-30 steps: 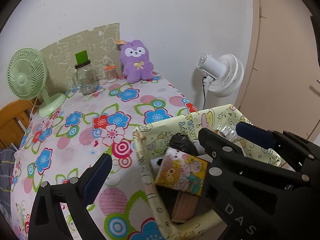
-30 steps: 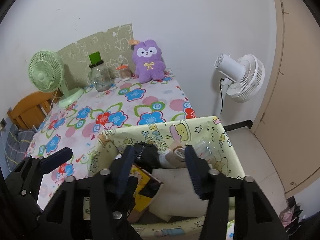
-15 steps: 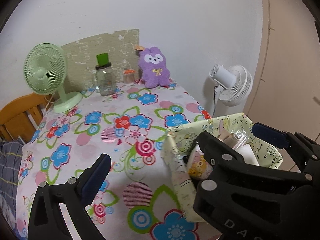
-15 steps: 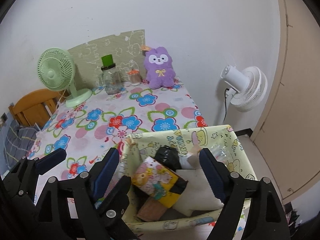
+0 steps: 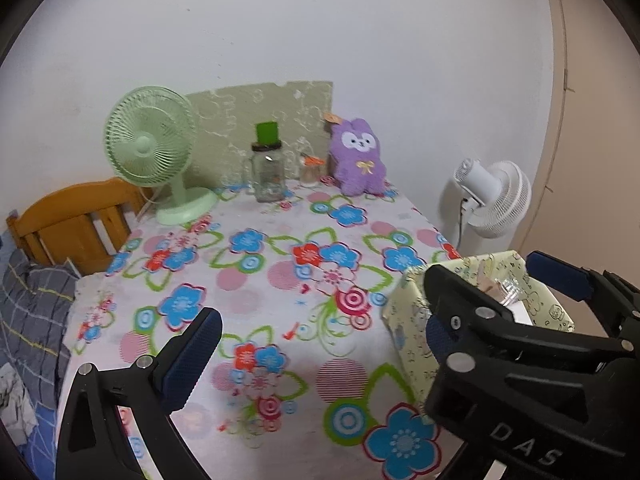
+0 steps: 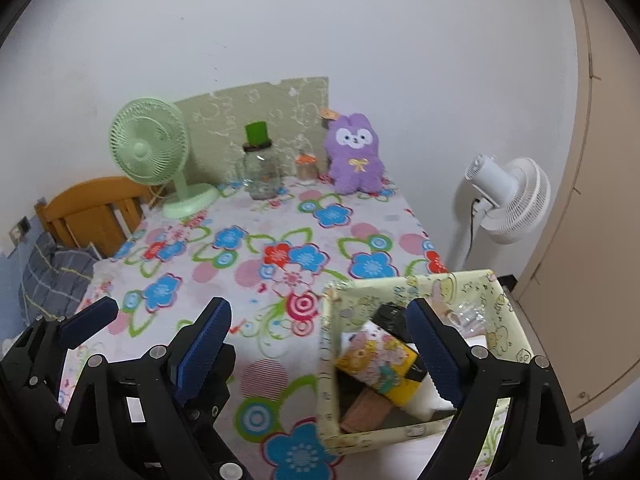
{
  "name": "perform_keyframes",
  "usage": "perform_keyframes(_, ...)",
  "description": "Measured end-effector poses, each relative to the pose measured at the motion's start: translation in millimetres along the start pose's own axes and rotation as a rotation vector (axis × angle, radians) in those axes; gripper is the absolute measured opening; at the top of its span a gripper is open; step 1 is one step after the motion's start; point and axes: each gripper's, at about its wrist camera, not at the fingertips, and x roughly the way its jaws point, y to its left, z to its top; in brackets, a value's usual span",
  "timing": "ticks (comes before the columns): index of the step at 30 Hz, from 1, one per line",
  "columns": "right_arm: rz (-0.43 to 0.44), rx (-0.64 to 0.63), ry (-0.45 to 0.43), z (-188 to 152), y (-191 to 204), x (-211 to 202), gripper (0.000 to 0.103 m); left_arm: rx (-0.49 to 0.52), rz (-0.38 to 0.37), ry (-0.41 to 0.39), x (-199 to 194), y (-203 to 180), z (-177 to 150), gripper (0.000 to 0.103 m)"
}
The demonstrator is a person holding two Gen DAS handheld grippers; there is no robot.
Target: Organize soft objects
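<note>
A purple plush bunny (image 5: 359, 157) (image 6: 355, 155) sits upright at the far edge of the flowered table (image 5: 260, 280), against the wall. A pale yellow patterned box (image 6: 404, 432) (image 5: 408, 320) stands at the table's near right corner and holds a colourful pouch (image 6: 378, 360), a black item and other things. My left gripper (image 5: 316, 348) is open and empty, above the table's near part. My right gripper (image 6: 320, 344) is open and empty, its right finger over the box.
A green desk fan (image 5: 154, 148), a glass jar with a green top (image 5: 268, 168) and a small orange-lidded jar (image 5: 311, 168) stand at the back. A white floor fan (image 5: 492, 200) is right of the table. A wooden chair (image 5: 76, 224) is at left.
Both grippers have pulled back and to the left from the box, so more of the table shows. The right gripper's jaws have spread wider.
</note>
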Motion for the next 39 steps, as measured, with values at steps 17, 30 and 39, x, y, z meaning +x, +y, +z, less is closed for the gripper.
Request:
perform_keyframes(17, 0.034, -0.012, -0.112, 3, 36, -51, 0.092, -0.068, 0.084, -0.081, -51, 51, -7, 0.103)
perform_keyframes(30, 0.031, -0.007, -0.156, -4, 28, -71, 0.093, -0.116, 0.141, -0.129, -73, 60, -15, 0.103)
perform_keyframes(39, 0.038, -0.006, -0.183, -9, 21, -78, 0.093, -0.098, 0.149, -0.139, -78, 52, -16, 0.103)
